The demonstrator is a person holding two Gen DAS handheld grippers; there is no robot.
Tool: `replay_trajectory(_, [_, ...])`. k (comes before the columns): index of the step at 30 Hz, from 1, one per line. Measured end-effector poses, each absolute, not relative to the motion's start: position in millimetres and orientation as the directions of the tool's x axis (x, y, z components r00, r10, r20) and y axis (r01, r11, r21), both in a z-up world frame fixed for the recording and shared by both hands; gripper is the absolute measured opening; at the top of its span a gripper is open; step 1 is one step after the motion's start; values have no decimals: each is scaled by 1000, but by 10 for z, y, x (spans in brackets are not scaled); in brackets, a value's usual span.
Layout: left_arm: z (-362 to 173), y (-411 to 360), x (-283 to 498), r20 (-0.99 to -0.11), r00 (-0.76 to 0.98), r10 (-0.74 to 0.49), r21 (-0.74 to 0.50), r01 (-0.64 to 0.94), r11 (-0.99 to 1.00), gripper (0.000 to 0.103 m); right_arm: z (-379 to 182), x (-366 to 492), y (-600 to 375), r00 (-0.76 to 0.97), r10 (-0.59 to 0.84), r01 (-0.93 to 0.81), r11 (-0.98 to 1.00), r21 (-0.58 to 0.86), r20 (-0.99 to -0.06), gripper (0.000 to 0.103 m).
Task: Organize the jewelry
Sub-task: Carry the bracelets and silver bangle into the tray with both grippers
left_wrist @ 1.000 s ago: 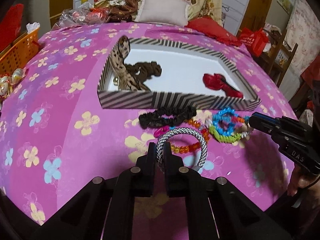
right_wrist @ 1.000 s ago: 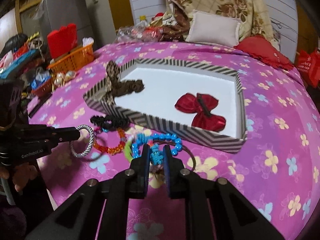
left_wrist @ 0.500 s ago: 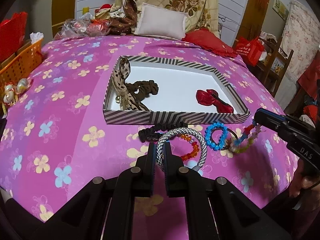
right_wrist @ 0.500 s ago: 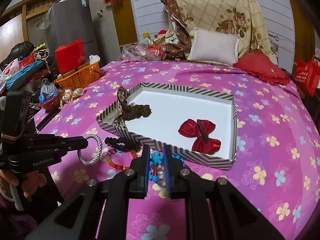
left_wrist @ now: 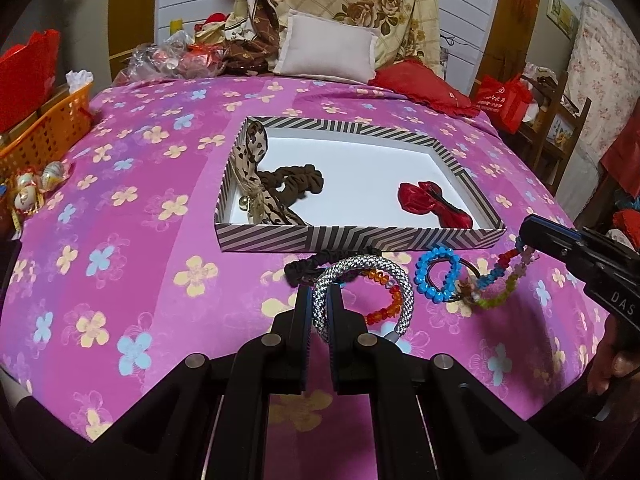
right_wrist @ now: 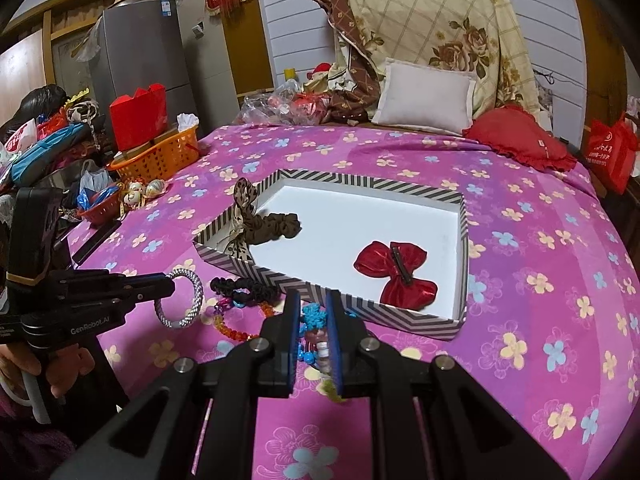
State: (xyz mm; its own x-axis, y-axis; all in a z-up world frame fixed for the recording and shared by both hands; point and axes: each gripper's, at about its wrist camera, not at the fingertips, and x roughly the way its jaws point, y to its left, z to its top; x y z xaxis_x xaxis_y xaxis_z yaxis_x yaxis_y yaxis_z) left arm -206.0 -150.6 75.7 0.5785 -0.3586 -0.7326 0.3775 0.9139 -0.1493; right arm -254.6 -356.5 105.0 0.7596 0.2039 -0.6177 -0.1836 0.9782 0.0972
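Note:
My left gripper (left_wrist: 320, 294) is shut on a silver woven bangle (left_wrist: 404, 284), held above the bedspread in front of the striped box (left_wrist: 360, 238); it also shows in the right wrist view (right_wrist: 170, 286). My right gripper (right_wrist: 313, 304) is shut on a multicoloured bead string (right_wrist: 316, 336), which hangs from it in the left wrist view (left_wrist: 502, 276). The box holds a red bow (right_wrist: 394, 270), a brown scrunchie (right_wrist: 276, 226) and a leopard ribbon (right_wrist: 242, 200). A black scrunchie (left_wrist: 316, 266), an orange bead bracelet (left_wrist: 386, 304) and a blue bead bracelet (left_wrist: 436, 276) lie before the box.
The box sits mid-bed on a pink flowered spread (left_wrist: 140, 208). An orange basket (right_wrist: 160, 156) and clutter stand at the left edge. A pillow (right_wrist: 426, 98) and red cushion (right_wrist: 520, 136) lie at the back.
Both grippers have risen and pulled back from the bed. The right gripper has lifted the bead string off the pile. The left still holds the bangle.

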Motion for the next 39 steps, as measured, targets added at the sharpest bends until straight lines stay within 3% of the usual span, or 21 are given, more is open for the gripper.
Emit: replay_trajectory(39, [917, -1581, -1889, -716, 606, -347, -129, 375, 918, 0, 1159, -2373, -3467, 757, 206, -203, 976, 76, -620, 13])
